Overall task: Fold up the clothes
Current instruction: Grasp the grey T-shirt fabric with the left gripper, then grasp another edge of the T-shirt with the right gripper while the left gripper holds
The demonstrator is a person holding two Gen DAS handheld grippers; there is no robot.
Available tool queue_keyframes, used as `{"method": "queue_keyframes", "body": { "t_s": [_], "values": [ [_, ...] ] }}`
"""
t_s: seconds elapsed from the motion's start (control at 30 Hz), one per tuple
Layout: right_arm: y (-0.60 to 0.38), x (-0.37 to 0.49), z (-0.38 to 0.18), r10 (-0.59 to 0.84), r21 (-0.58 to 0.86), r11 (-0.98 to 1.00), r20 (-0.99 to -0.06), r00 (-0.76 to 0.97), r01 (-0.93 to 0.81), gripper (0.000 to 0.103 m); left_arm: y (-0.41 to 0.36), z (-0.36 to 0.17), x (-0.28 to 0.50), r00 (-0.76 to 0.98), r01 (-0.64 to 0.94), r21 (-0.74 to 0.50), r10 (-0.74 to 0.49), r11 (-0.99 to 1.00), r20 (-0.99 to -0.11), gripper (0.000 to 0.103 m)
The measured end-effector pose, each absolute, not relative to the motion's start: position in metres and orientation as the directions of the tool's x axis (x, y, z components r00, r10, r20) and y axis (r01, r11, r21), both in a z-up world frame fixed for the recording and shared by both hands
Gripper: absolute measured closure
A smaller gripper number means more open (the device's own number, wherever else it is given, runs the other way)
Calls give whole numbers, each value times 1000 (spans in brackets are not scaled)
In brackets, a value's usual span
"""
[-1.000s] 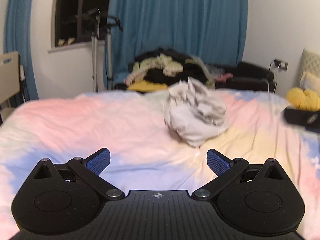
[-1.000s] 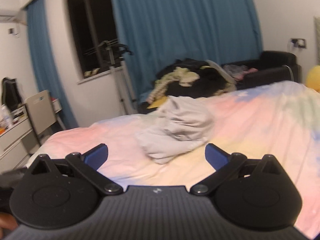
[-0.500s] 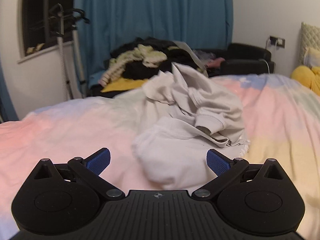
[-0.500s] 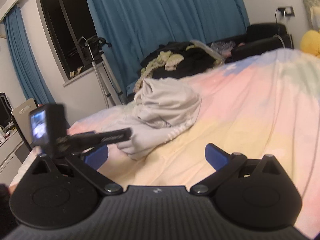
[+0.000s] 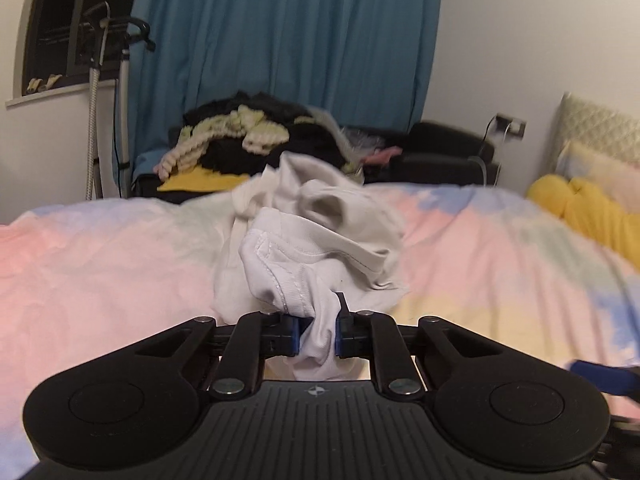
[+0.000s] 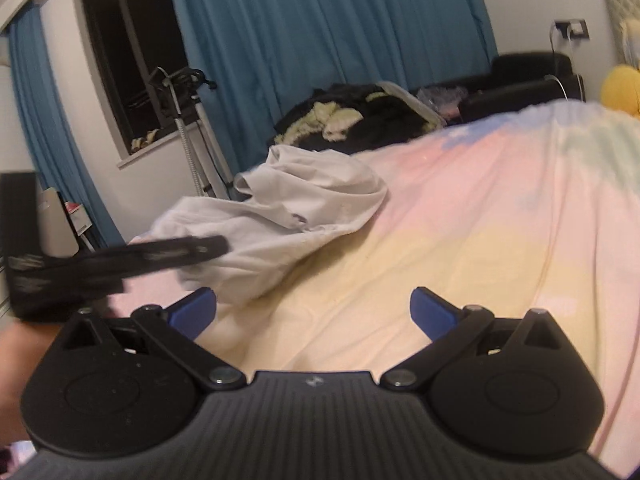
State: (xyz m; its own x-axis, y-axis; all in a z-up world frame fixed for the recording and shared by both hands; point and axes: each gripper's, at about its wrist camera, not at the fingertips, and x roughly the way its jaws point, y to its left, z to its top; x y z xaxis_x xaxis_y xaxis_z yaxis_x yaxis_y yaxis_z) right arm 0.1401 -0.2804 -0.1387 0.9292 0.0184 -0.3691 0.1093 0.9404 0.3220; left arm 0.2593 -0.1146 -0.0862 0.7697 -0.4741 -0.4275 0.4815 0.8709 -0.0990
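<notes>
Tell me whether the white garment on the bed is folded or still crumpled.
Crumpled. The white garment lies in a bunched heap on the bed, and the left gripper, whose jaws have just been closing, pinches one edge.

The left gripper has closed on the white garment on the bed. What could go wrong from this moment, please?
1. The left gripper, whose jaws have just been closing, pinches a bunched fold of the white garment, not a clear hem. Lifting may raise several layers in a tangle.
2. The right gripper is open over bare bedspread, beside the garment. With one hold only, the cloth may hang twisted.
3. The pinch looks small, so it could slip.
</notes>
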Motion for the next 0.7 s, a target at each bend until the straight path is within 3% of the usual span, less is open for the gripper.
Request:
{"method": "queue_keyframes", "body": {
  "t_s": [0.33,0.53,0.7],
  "values": [
    [-246,119,-128,80,290,957,-311,947,14,0,-20,-36,151,773,492,-124,-497,862,-394,87],
    [-228,107,-117,135,287,956,-278,951,-52,0,-6,-63,82,722,526,-161,-538,835,-435,87],
    [-219,98,-112,115,270,962,-300,947,-31,0,-10,-93,70,722,531,-142,-533,836,-441,84]
  ]
}}
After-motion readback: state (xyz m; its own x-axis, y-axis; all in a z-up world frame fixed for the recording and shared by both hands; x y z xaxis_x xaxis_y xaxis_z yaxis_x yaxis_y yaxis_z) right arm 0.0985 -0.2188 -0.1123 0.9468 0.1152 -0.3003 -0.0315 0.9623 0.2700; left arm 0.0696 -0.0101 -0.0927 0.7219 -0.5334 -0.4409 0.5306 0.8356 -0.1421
